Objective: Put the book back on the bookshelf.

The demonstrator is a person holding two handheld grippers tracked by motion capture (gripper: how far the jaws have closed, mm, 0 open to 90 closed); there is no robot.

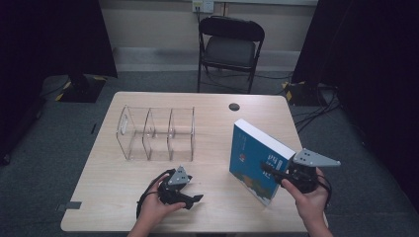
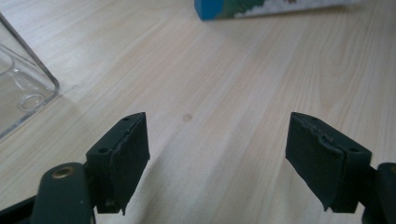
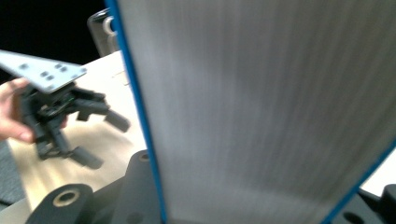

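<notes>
High view: right tongs (image 1: 269,170) are clamping the book (image 1: 254,158) at its right edge, holding it tilted up off the surface (image 1: 212,103), near corner low, long axis running from near-right toward far-left. Left tongs (image 1: 190,200) are sitting near the front edge, wide open, gripping nothing, pointing right toward the book. Rack (image 1: 155,132) is standing farther back and left of the book, well apart from it, three clear slots, all empty. Slots are running front to back, so the book probably needs carrying left and standing on edge to drop in. Right gripper view: page edge (image 3: 261,107) is sitting between the jaws. Left gripper view: rack corner (image 2: 23,88) at left, book bottom (image 2: 261,8) far ahead.
</notes>
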